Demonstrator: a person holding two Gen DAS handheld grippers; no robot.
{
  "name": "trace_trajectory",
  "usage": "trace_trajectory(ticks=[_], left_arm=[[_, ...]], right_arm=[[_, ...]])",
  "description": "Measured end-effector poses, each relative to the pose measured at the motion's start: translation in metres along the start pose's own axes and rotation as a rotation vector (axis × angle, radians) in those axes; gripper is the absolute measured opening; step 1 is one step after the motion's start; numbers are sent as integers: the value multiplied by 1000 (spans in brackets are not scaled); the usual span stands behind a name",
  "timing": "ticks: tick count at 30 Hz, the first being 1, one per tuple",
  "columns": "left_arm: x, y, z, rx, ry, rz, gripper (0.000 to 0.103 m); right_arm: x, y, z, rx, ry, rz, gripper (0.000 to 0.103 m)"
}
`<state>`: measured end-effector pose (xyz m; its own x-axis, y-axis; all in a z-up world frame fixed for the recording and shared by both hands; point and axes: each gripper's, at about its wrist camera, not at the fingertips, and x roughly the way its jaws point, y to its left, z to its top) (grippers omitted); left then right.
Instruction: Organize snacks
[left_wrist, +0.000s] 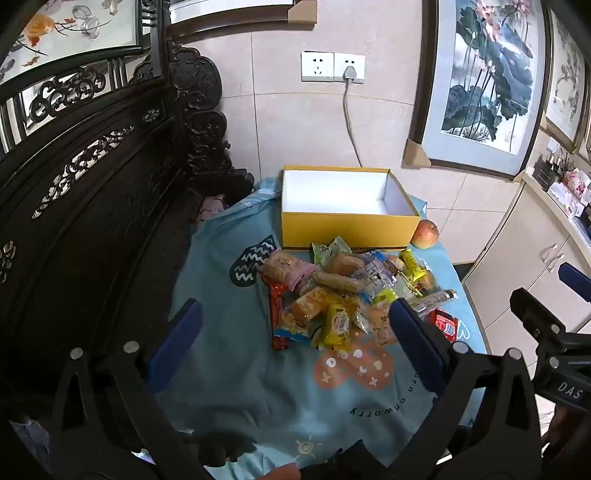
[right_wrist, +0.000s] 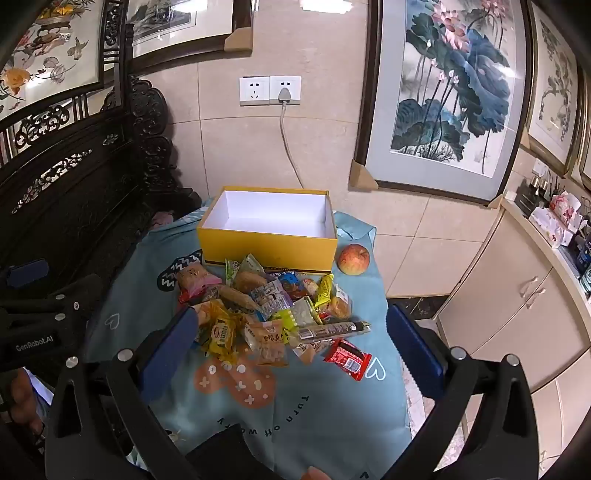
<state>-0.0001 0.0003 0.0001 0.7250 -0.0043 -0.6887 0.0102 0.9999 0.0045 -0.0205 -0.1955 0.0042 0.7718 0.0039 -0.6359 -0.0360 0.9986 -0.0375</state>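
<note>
I am holding my left tool (left_wrist: 295, 321) and right tool (right_wrist: 290, 328) wide apart, gripping nothing. The snack pile (right_wrist: 266, 314) is overlapping, hiding lower wrappers before the yellow box (right_wrist: 269, 240).

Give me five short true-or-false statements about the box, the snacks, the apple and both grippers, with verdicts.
1. The yellow box holds several snacks. False: its white inside is bare.
2. The snack pile lies on the blue cloth in front of the box. True.
3. The apple sits inside the box. False: it rests on the cloth beside the box's right corner.
4. The left gripper is open and holds nothing. True.
5. The right gripper is shut on a red packet. False: it is open, and the red packet lies on the cloth.
</note>
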Motion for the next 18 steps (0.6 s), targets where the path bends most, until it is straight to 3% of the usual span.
trace_trajectory(ticks=[18], left_arm=[[5, -2, -1, 4, 4, -1, 101]], right_arm=[[-1, -2, -2, -1, -1, 0, 102]])
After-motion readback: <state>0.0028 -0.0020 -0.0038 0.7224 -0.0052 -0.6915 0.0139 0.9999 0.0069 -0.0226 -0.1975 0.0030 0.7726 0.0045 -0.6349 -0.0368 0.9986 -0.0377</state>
